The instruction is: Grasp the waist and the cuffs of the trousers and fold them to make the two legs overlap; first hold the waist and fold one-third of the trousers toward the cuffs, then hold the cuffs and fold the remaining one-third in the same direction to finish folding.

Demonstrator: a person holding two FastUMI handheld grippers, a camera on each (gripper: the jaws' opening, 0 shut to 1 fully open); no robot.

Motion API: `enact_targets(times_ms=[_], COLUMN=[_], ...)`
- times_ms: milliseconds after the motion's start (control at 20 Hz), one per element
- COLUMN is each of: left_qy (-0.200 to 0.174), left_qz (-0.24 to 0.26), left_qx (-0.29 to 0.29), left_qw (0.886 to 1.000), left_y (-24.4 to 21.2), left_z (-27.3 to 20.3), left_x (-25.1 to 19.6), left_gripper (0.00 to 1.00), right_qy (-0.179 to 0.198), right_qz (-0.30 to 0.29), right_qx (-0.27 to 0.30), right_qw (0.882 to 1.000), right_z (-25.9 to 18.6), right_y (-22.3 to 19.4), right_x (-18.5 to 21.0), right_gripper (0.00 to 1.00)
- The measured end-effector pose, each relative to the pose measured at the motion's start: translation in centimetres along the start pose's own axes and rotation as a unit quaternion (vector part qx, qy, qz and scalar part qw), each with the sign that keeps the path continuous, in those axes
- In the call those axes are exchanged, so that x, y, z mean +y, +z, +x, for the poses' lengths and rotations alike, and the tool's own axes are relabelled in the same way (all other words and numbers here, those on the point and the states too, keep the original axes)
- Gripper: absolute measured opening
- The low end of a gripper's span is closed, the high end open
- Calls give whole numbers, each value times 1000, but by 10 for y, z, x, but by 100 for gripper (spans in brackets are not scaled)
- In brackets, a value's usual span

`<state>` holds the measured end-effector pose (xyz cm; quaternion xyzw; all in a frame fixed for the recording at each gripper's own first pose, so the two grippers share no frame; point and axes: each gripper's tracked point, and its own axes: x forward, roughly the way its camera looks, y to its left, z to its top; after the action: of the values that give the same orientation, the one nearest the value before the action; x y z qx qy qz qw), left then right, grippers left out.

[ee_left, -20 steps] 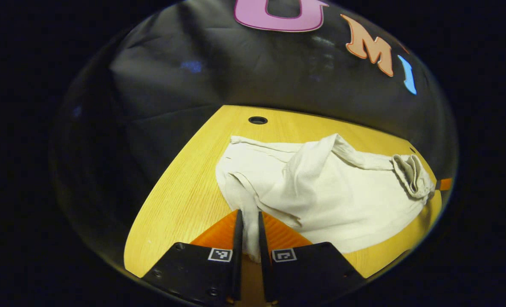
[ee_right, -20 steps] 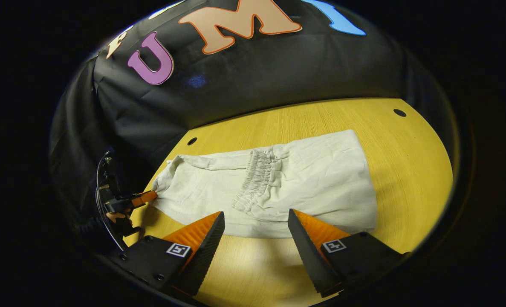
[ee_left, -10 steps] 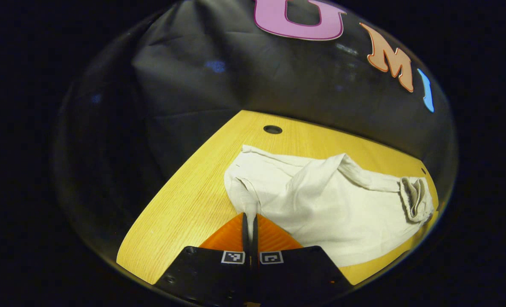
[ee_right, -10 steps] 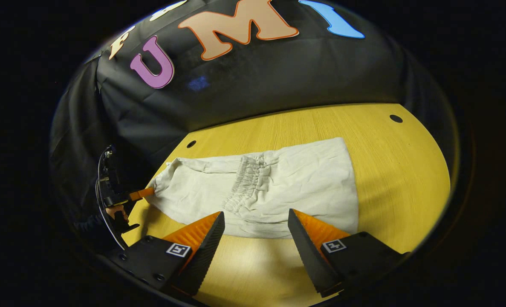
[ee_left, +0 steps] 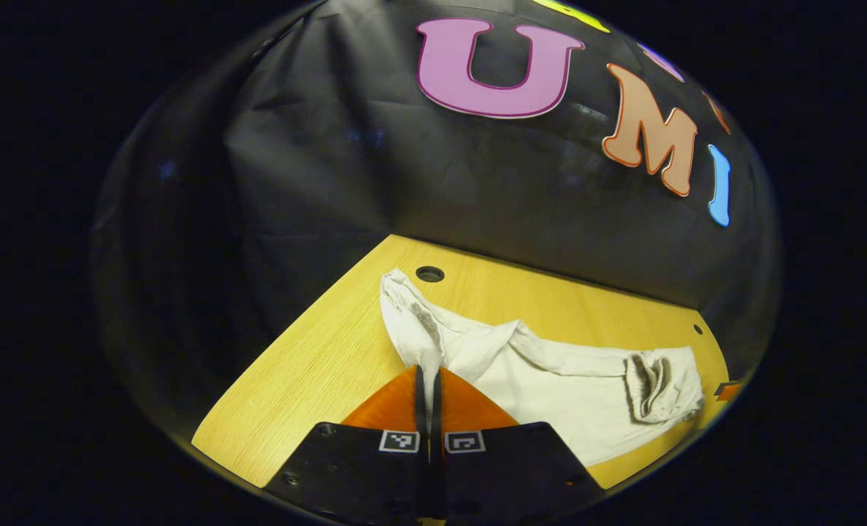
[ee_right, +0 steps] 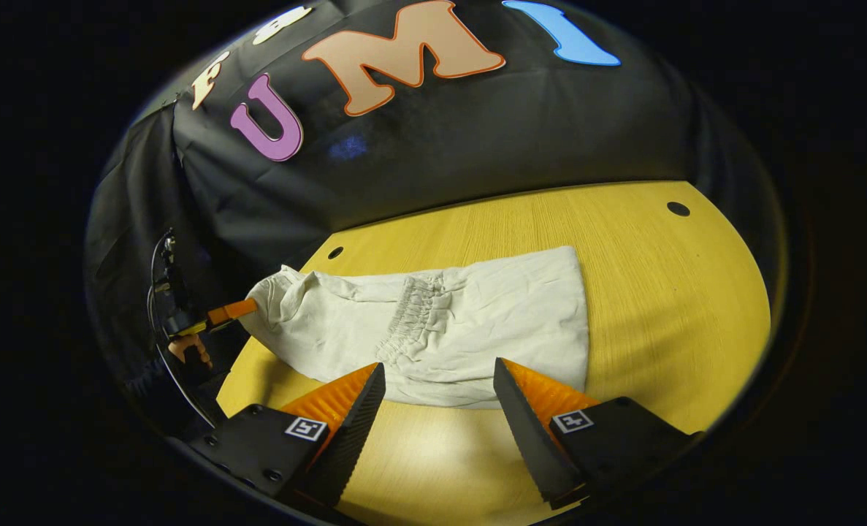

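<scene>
The left hand-held gripper (ee_left: 427, 380) has its two fingers pressed together on a pinch of pale cloth at one end of the trousers (ee_left: 550, 380), and that end is lifted off the tabletop (ee_left: 316, 372) into a narrow peak. In the right gripper view the same hand-held gripper (ee_right: 232, 310) shows far off at the left, its tip against the raised corner of the trousers (ee_right: 477, 329), with the person's hand (ee_right: 188, 351) behind it.

The right hand-held gripper (ee_right: 439, 380) stands wide apart, holding nothing; its ribbed, wedge-shaped fingers sit just at the near edge of the cloth, and contact cannot be told.

The trousers are off-white, soft and creased, folded into a rough rectangle lying across the middle of the tabletop, with a gathered elastic waistband (ee_right: 411, 314) running over the top layer. The tabletop is yellow wood grain with small round holes (ee_right: 678, 209).
</scene>
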<state>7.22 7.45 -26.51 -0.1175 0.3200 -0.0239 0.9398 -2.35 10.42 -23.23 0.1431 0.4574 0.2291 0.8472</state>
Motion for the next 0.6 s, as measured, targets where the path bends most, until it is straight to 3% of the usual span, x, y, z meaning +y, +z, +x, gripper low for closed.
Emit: enact_targets(times_ms=[50,150,200,250,300,600], left_qy=[-2,-11,-15,-21,-26,-64], left_qz=[1,5,7,10,14,37], left_qx=[-6,-17,-21,-25,-30,-43], left_qw=[1000,1000,1000,999,999,996], left_y=[7,18,23,29,35,58], left_z=[-4,-8,-11,-14,-16,-21], left_x=[-8,-27,-36,-46,-58,-128], left_gripper=[0,0,0,0,0,0], right_qy=[1,5,6,7,8,6], right_qz=[-1,0,0,1,1,10], right_qx=[-2,-5,-7,-9,-12,-19], right_qw=[1000,1000,1000,1000,1000,1000], right_z=[-3,-7,-10,-12,-15,-31], right_y=[1,3,4,6,7,9], right_x=[-3,-9,-13,-17,-20,-47], right_gripper=[96,96,90,90,96,96])
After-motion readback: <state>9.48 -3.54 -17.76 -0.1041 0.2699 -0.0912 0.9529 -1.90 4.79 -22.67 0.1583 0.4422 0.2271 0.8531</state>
